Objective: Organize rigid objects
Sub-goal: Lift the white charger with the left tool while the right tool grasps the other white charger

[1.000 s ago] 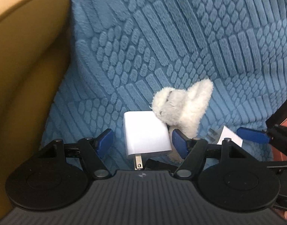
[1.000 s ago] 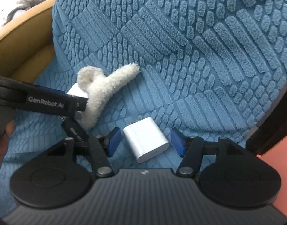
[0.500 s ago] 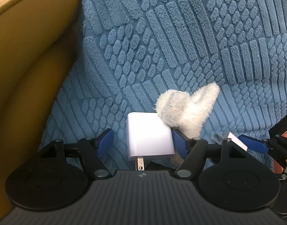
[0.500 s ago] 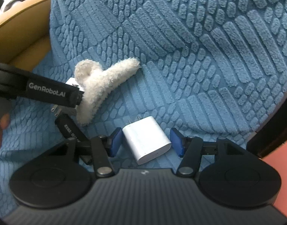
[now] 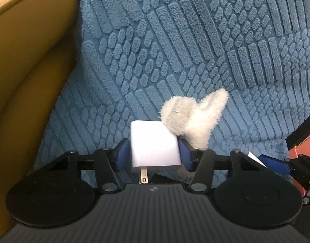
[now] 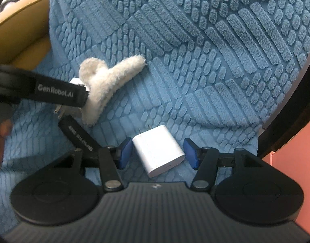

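Left gripper (image 5: 153, 155): jaws have just been closing and now clamp one white charger (image 5: 155, 144). Right gripper (image 6: 158, 155): jaws stand apart, second charger (image 6: 159, 150) loose between them.

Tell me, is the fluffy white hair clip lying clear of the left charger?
No, the fluffy white hair clip rests against the far right corner of the white charger.

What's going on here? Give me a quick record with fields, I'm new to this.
surface: blue textured blanket
left gripper: jaws have just closed onto a white charger
right gripper: open around a second white charger, pads not touching
fluffy white clip: lying against the left charger
black stick: on the blanket between the grippers
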`<state>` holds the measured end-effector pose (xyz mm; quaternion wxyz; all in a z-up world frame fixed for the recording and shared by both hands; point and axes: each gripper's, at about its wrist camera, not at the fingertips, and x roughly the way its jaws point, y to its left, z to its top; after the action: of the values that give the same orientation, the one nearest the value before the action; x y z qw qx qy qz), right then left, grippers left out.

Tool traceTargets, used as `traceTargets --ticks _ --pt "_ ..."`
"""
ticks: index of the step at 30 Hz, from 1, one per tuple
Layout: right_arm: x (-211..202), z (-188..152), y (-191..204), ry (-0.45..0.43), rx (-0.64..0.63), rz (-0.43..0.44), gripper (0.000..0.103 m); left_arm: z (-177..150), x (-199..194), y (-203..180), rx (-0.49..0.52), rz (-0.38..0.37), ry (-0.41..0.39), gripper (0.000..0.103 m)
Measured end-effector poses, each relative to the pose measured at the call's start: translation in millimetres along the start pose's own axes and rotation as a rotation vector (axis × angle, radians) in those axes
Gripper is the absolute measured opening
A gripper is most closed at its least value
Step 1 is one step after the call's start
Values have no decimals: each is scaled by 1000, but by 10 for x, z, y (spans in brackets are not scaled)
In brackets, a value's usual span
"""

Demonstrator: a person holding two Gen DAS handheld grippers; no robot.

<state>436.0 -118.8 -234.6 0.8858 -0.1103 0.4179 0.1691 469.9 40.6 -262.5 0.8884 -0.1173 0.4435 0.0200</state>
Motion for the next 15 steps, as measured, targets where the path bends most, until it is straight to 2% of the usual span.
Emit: traceTargets --ticks 7,15 --pt "63 -47 15 8 -74 10 59 -33 -87 -17 -23 -5 11 59" --pt "-80 -90 -72 -8 -46 7 59 -97 -342 9 -60 -39 -22 58"
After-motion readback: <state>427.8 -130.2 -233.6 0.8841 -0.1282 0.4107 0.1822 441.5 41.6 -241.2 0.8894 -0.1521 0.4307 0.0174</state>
